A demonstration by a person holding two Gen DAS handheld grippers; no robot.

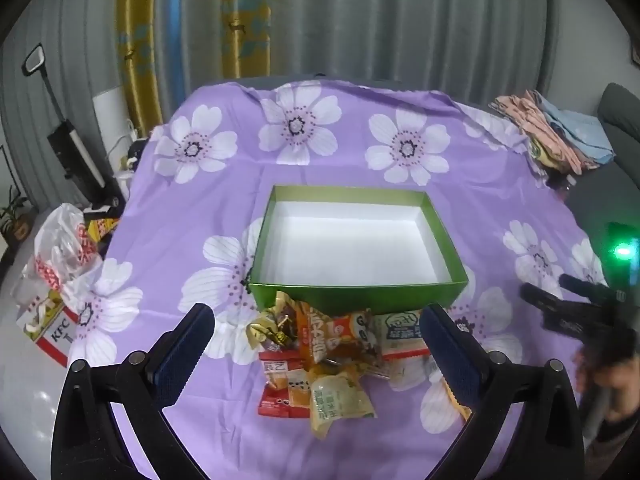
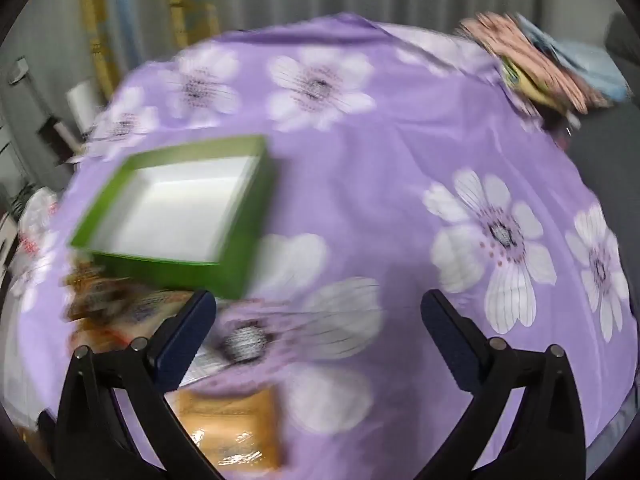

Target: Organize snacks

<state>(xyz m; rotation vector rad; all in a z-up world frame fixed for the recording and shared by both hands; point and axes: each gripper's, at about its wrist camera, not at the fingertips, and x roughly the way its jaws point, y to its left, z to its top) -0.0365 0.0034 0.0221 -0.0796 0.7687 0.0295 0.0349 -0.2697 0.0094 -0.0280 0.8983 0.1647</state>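
Left tool [image 1: 316, 320] angled down over snack pile [image 1: 320, 364], jaws wide, empty

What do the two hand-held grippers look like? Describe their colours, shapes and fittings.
Both look alike. The left hand-held gripper has two black angular arms, each ending in a flat dark blue finger pad with a toothed edge, joined by round silver pivot bolts. The right hand-held gripper shows the same black arms, blue pads and silver bolts.

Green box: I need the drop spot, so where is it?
In the left wrist view the green box sits mid-table on the purple cloth, just behind the snack pile.
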